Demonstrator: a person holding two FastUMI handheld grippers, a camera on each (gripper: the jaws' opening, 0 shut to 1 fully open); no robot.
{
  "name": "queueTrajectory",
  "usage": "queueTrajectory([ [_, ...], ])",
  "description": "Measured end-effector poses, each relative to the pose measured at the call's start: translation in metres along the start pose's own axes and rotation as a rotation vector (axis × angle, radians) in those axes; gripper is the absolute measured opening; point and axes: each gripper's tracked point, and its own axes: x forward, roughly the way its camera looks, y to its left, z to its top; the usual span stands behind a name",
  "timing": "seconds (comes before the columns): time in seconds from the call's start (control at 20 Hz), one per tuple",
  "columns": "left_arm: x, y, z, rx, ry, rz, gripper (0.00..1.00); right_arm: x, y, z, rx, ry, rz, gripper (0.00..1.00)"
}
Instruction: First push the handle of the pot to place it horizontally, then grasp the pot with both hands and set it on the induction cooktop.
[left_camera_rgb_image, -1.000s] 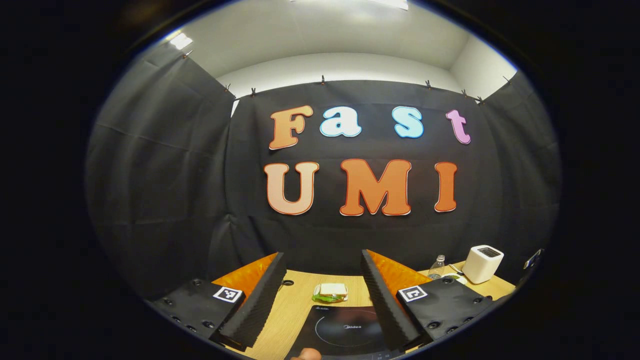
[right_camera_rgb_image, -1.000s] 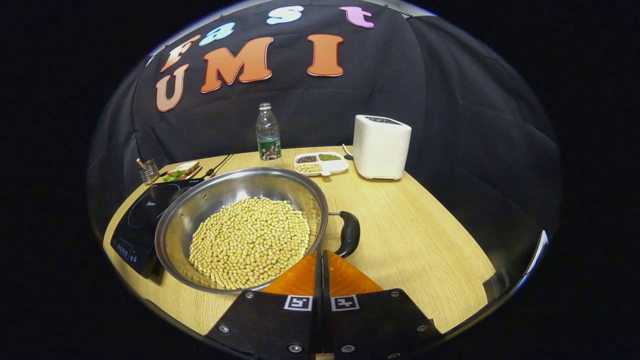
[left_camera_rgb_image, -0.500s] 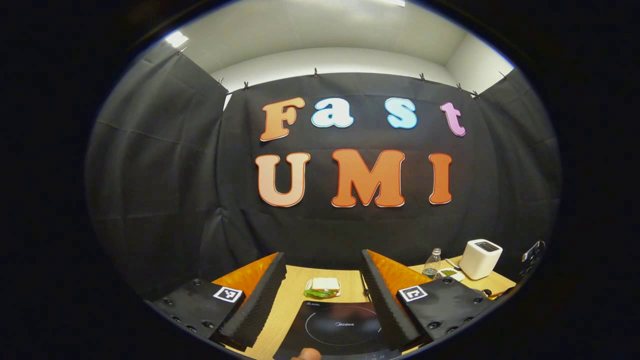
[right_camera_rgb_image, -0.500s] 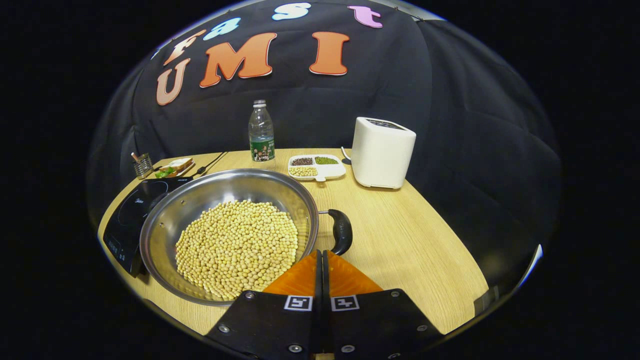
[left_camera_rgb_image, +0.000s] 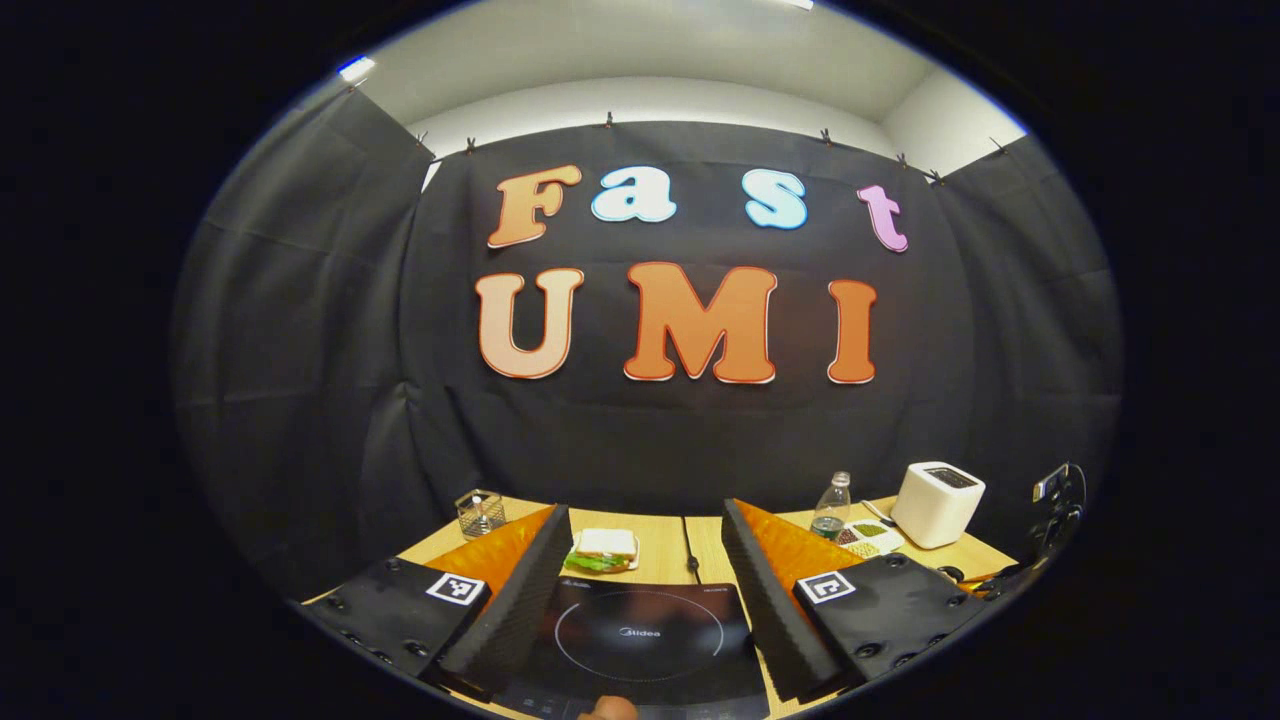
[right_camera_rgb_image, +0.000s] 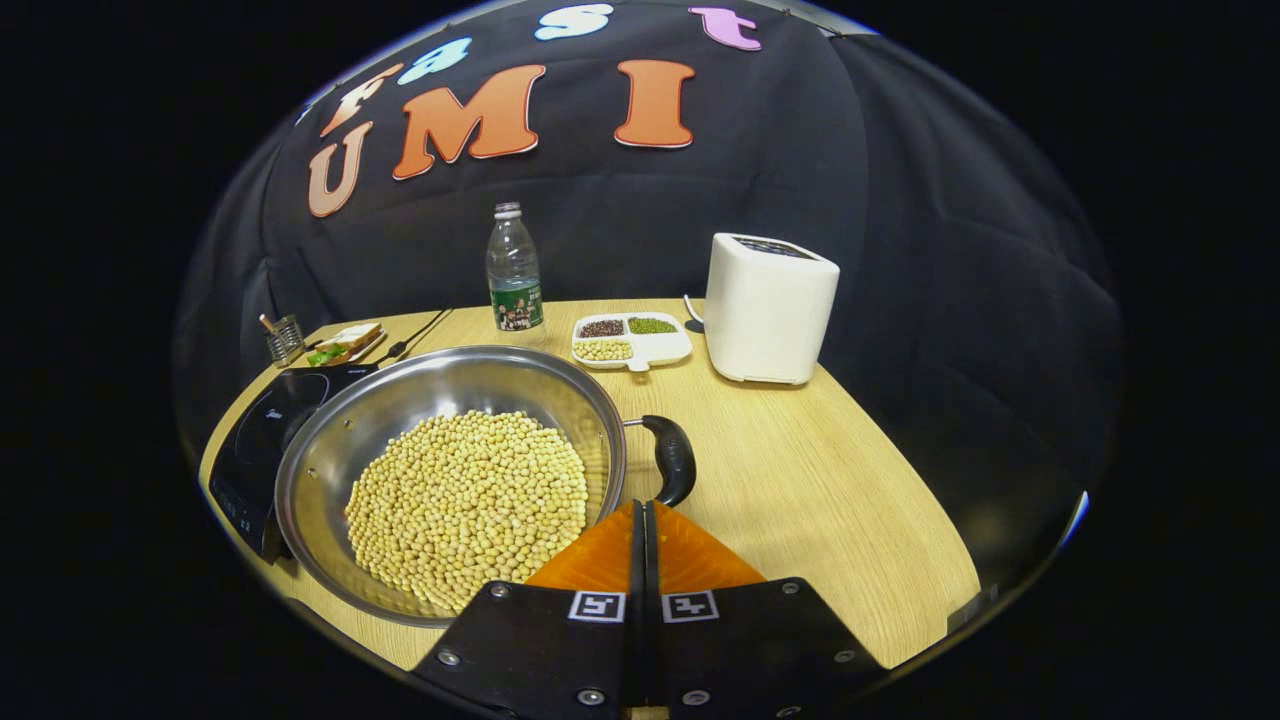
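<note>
As before, pot (right_camera_rgb_image: 450, 480) nudged left, handle (right_camera_rgb_image: 672, 458) nearer fingers (right_camera_rgb_image: 600, 555)

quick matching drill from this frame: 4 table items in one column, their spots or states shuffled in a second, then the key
Things:
1. pot
2. water bottle
3. white appliance
4. right gripper

Places or states:
A. stands at the table's far right, beside the divided dish
B. fingers closed together, tips by the black pot handle
C. holds yellow beans, next to the induction cooktop
D. upright near the back edge, behind the pot

Pairs: 1-C, 2-D, 3-A, 4-B
</note>
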Motion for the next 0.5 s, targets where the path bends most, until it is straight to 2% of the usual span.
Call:
queueTrajectory([
  [0.2, 0.013, -0.028, -0.044, -0.007, 0.079, -0.034, 0.99, -0.004, -0.012, 0.004, -0.003, -0.021, -0.037, 0.00],
  [0.4, 0.022, -0.052, -0.091, -0.015, 0.174, -0.064, 0.99, -0.011, -0.012, 0.006, 0.033, -0.040, -0.012, 0.01],
  [0.5, 0.027, -0.070, -0.111, -0.041, 0.219, -0.098, 0.99, -0.013, -0.011, 0.010, 0.034, -0.058, -0.007, 0.17],
])
